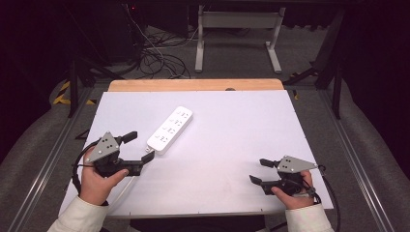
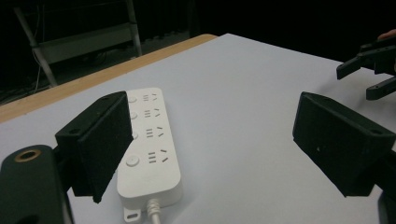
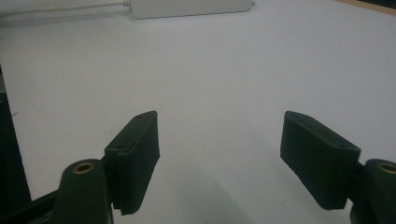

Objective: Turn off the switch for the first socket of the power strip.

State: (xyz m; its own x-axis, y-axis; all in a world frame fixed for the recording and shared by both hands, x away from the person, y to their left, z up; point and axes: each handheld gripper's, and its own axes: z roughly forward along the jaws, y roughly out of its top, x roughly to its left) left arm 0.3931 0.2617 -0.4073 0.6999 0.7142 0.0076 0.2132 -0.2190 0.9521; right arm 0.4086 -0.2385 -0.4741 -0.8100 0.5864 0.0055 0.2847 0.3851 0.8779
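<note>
A white power strip (image 1: 170,129) lies at an angle on the white table top (image 1: 232,145), left of centre, its cable end toward me. My left gripper (image 1: 140,146) is at the front left, jaws wide open, with the strip's cable end just ahead of its tips. In the left gripper view the left gripper (image 2: 210,121) holds nothing; the power strip (image 2: 149,149) lies past its left jaw, partly hidden by it, with the white cable (image 2: 154,210) trailing toward me. My right gripper (image 1: 257,170) rests open at the front right, and the right gripper (image 3: 219,135) has bare table between its jaws.
A wooden strip (image 1: 193,85) borders the table's far edge. Beyond it on the floor are tangled cables (image 1: 154,58) and a white metal stand (image 1: 237,29). The right gripper (image 2: 369,70) shows far off in the left gripper view. The power strip (image 3: 191,7) lies at the top of the right gripper view.
</note>
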